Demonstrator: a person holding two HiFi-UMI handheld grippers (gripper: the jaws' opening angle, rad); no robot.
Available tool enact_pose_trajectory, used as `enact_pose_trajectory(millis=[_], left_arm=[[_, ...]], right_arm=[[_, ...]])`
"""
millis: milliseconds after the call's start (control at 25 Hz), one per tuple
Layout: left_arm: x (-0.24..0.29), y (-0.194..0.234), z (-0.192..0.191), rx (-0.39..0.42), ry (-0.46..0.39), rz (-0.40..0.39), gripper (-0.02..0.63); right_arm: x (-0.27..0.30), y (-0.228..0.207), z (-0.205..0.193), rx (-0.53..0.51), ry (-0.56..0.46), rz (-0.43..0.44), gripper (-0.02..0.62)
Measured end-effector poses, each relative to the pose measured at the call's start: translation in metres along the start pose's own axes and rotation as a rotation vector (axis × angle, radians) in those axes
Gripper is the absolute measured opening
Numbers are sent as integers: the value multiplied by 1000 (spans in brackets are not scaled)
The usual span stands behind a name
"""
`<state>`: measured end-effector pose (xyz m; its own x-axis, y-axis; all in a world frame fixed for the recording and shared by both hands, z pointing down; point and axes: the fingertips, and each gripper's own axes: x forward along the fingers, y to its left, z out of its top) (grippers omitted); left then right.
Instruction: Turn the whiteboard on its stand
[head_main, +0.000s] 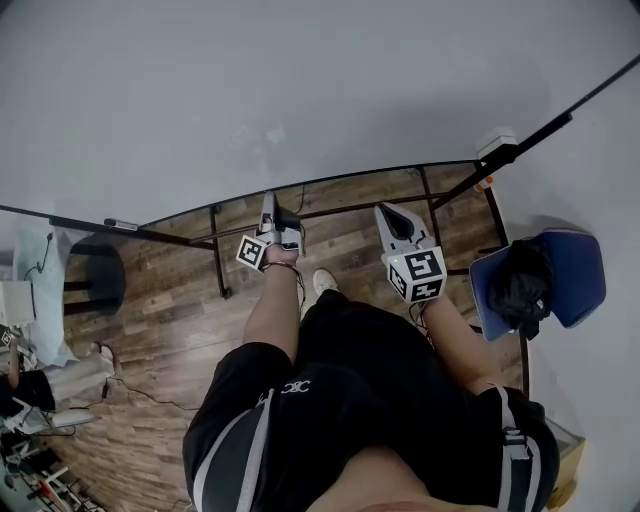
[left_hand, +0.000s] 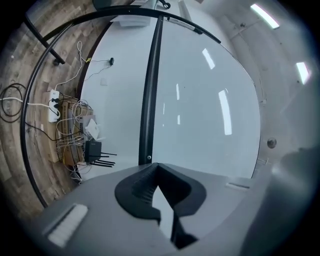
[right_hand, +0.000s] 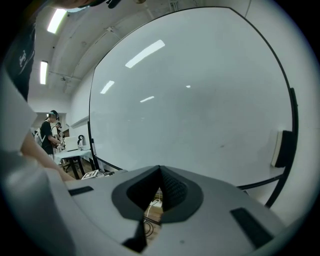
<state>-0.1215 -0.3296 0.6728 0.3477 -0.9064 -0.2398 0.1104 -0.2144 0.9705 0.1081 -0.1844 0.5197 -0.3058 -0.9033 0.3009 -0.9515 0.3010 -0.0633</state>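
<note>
Facing whiteboard (head_main: 300, 90), left hand-held gripper (head_main: 268, 202) and right hand-held gripper (head_main: 384, 213) are closed near chair (head_main: 580, 268).

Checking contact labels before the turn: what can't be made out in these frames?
- Head view: the whiteboard top edge is cut off by the picture's edge.
- Left gripper view: whether the left gripper touches the black frame bar; its own body hides the bar's lower end.
- Head view: the bundle on the blue chair is too dark to identify.
</note>
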Motion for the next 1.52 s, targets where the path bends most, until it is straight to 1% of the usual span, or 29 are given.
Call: enact_pose_trajectory(millis=[80, 160, 280, 360, 440, 520, 640, 680, 760, 800, 880, 960, 1040, 1120, 1200, 1280, 1400, 1520], left_arm=[[-16, 2, 0, 16, -3, 19, 2], [-23, 0, -4, 50, 28, 34, 2], [-27, -15, -13, 149, 130, 33, 3], [-29, -36, -22, 220, 204, 13, 3], [-33, -60, -35, 313, 276, 1, 3], [-40, -79, -42, 440, 331, 13, 3], [-48, -117, -40, 627, 348, 39, 3], [-51, -129, -39, 719, 355, 69, 3], [-56, -150, -39, 957, 375, 147, 3], [-57, -164, -39, 1079, 377, 173, 3], [-57, -194, -41, 1287, 360, 197, 3], [-57, -224, -46, 1437, 337, 197, 3], [-59, -250, -52, 1533, 321, 194, 3], [-64, -271, -57, 1595, 295, 199, 3], [-70, -283, -62, 1620, 265, 211, 3], [-75, -286, -65, 1619, 252, 225, 3], [-84, -278, -69, 1601, 268, 248, 3], [-84, -282, -68, 1591, 260, 245, 3]], right_arm=[[-11, 2, -7, 10, -6, 0, 5], [-13, 5, -9, 16, -15, 11, 5], [-9, 12, -3, 32, -39, 34, 5], [-6, 18, 3, 37, -61, 46, 5], [-5, 24, 9, 39, -83, 52, 5], [-4, 29, 15, 39, -106, 56, 5], [-2, 40, 27, 39, -140, 65, 5], [-3, 44, 32, 40, -154, 69, 5], [-4, 51, 42, 38, -186, 79, 5], [-5, 53, 47, 35, -201, 83, 5], [-5, 58, 57, 25, -226, 82, 5], [-6, 61, 66, 17, -249, 78, 3], [-9, 65, 75, 15, -276, 81, 3], [-14, 67, 84, 16, -303, 84, 3], [-16, 69, 91, 12, -322, 88, 3], [-15, 73, 95, -2, -328, 98, 3], [-12, 80, 92, -23, -317, 112, 3], [-10, 83, 92, -22, -313, 115, 3]])
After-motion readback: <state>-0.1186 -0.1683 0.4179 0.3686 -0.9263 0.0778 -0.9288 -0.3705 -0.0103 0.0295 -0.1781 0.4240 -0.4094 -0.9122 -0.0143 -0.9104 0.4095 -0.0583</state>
